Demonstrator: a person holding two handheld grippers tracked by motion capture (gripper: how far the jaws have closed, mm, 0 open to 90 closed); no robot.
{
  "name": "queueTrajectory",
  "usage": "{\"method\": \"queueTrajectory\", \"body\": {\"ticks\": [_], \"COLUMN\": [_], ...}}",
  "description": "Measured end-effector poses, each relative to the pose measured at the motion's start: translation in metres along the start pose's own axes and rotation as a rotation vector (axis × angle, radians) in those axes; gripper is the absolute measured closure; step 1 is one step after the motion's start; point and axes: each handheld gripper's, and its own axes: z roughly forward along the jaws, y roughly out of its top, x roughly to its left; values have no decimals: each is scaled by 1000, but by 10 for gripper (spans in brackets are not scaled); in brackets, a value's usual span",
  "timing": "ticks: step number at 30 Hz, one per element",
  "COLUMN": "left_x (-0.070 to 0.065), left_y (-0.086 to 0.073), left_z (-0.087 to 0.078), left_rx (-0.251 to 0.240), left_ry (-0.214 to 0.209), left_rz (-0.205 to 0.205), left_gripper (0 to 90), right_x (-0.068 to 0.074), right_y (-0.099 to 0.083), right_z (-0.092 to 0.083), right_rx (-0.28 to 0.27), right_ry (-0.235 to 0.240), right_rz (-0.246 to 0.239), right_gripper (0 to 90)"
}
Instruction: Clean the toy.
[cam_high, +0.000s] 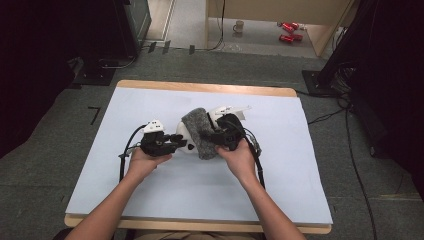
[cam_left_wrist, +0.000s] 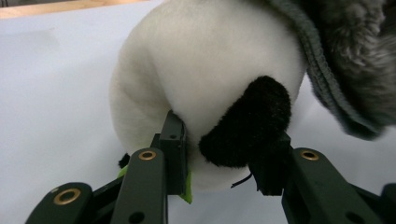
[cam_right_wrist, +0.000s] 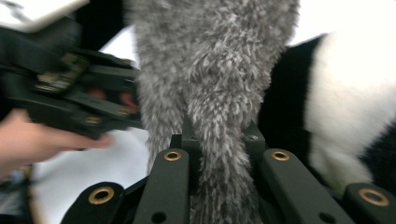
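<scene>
Left gripper view – left gripper (cam_left_wrist: 224, 158) clamps plush panda (cam_left_wrist: 205, 70); right gripper (cam_right_wrist: 219, 154) pinches grey furry hat (cam_right_wrist: 215, 74).

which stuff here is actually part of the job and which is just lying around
In the job:
- plush panda, pinched by the left gripper
- grey furry hat, clamped in the right gripper and lying over the panda
- white-covered table they rest on

Lying about:
- mug on the floor beyond the table
- red objects beside it
</scene>
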Motion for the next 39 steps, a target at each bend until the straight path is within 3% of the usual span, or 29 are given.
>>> {"method": "queueTrajectory", "body": {"ticks": [4, 8, 13, 15, 17, 21, 23, 26, 29, 31, 39], "left_x": [-1, 0, 1, 1, 1, 0, 1, 2, 1, 1, 3], "left_y": [1, 2, 1, 1, 1, 1, 1, 1, 0, 1, 1], "left_z": [1, 2, 1, 1, 1, 2, 1, 1, 2, 2, 0], "left_rx": [-2, -7, -3, -4, -6, -11, -7, -6, -8, -12, -52], "left_ry": [-7, -11, -12, -16, -16, -17, -17, -18, -20, -23, -33], "left_rz": [2, -5, -2, -2, -2, 1, -2, -3, -2, -2, 8], "left_gripper": [629, 629, 629, 628, 627, 621, 621, 622, 621, 614, 429], "right_x": [-12, -19, -19, -20, -25, -32, -30, -22, -26, -31, -39], "right_y": [-2, 0, 8, 11, 10, 8, 9, 14, 14, 13, 10], "right_z": [-2, -14, -30, -33, -30, -29, -33, -34, -29, -29, -31], "right_rx": [-1, -25, -109, -103, -78, -87, -107, -111, -87, -85, -92], "right_ry": [-78, -98, -137, -157, -155, -150, -133, -164, -189, -177, -182], "right_rz": [-19, 6, -26, -30, -9, 16, 18, -18, -26, -5, 0], "right_gripper": [787, 784, 783, 783, 780, 780, 781, 780, 777, 777, 777]}}
